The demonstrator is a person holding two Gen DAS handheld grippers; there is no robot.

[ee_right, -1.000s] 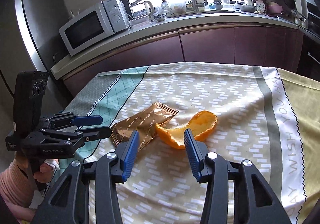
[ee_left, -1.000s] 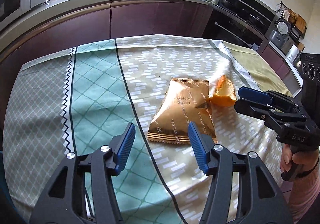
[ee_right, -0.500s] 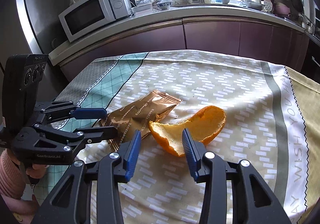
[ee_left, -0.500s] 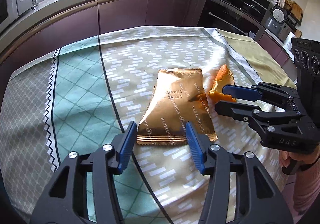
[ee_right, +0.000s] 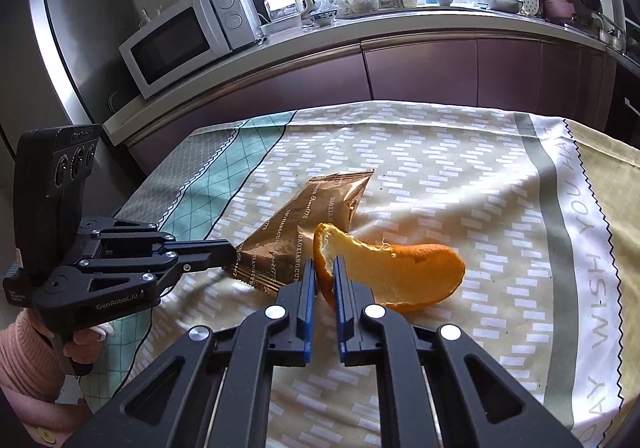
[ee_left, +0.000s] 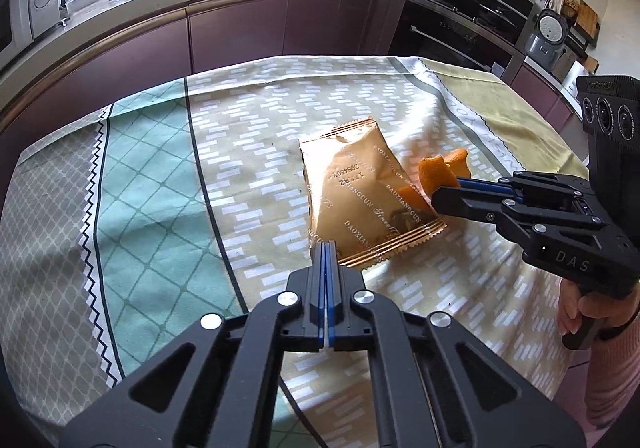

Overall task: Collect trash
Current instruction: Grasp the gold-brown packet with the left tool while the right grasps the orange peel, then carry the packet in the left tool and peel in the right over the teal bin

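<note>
Right wrist view shows the right gripper (ee_right: 323,268) with jaws just closed narrow onto the near edge of the orange peel (ee_right: 396,276), lying on the tablecloth (ee_right: 460,176) at 1 o'clock from the jaws. The left gripper (ee_left: 325,255) has just closed fully on the near seam of the gold wrapper (ee_left: 360,200), at 11 o'clock from the peel. Judged next: lift both slowly, straight up, checking the thin seam stays pinched.
</note>
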